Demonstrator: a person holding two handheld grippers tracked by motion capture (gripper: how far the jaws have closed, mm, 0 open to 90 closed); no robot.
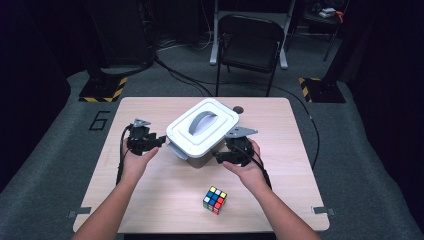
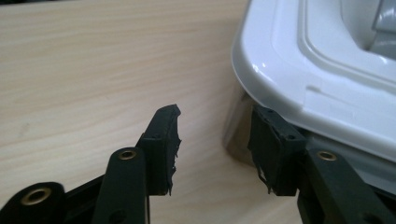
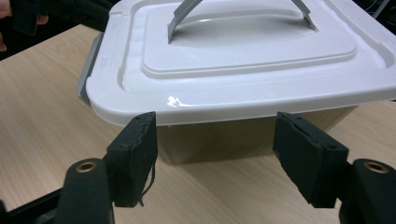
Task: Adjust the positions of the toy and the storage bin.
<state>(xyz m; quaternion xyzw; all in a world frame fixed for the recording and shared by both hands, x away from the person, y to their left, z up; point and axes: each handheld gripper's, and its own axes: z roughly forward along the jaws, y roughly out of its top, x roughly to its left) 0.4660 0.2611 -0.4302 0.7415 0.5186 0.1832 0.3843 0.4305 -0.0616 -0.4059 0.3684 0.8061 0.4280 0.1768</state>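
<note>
1. Left gripper (image 1: pixel 159 141): jaws wide, empty, at the left corner of the box (image 1: pixel 200 131); one jaw sits just under the lid (image 2: pixel 299 60) rim.
2. Box mid-counter (image 1: pixel 165 200), lid on, handle (image 1: pixel 201 121) down. Likely nothing opened yet.
3. Right gripper (image 1: pixel 220 156): jaws wide, empty, just short of the box's near wall.
4. Cube (image 1: pixel 214 199) sits near the front edge, untouched.

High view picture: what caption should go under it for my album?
Two hand-held grippers, left and right, flank a lidded white box; a puzzle cube sits nearby.
</note>
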